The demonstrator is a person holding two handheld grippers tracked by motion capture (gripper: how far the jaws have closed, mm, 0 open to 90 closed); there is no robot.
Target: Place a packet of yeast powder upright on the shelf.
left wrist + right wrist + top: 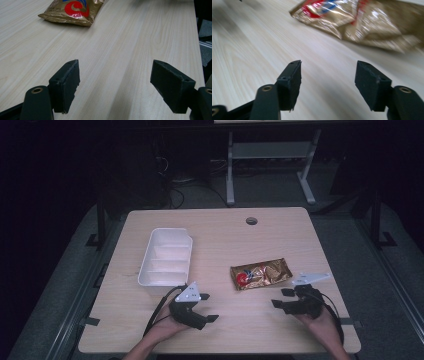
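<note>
Two black fingers (65,86) of the left gripper (115,87) stand wide apart with nothing between them, low over the pale wooden tabletop (130,50), while a crinkled gold snack packet (72,11) with a red and blue mark lies flat farther off, toward the upper left.

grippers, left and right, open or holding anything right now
left gripper: open, nothing between the jaws.
right gripper: open, empty, the gold snack bag lies ahead of it.

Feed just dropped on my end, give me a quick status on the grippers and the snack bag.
Left gripper open, nothing between the jaws. Right gripper open, near the gold snack bag, not touching. Bag flat on the table. White tray off to the side, path clear.
</note>
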